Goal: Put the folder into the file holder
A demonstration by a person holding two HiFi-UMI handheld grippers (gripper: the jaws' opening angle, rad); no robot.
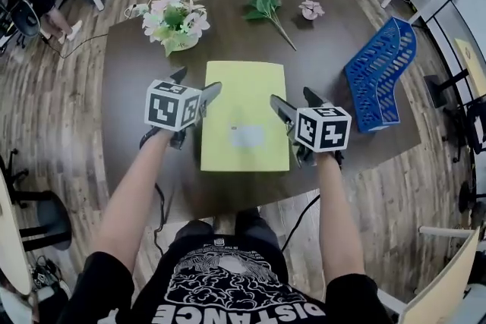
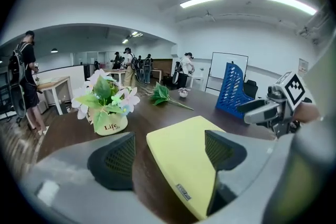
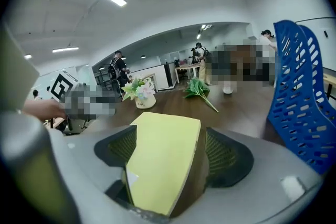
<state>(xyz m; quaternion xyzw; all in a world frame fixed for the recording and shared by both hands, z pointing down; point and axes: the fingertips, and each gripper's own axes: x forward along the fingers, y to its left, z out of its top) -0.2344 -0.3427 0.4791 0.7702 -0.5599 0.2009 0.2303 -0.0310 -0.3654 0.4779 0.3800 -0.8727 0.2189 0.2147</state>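
Dark table (image 1: pixel 129 64), yellow folder (image 1: pixel 243 110) (edge behind right gripper (image 1: pixel 295 102))

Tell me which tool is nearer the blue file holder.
Right. The right tool is at the side of the yellow folder facing the blue file holder; the left tool is at the far side.

Table (image 1: pixel 129 87) holds folder (image 1: pixel 244 116), file holder (image 1: pixel 381 76), flowerpot (image 1: pixel 175 23), sprig (image 1: pixel 266 10).
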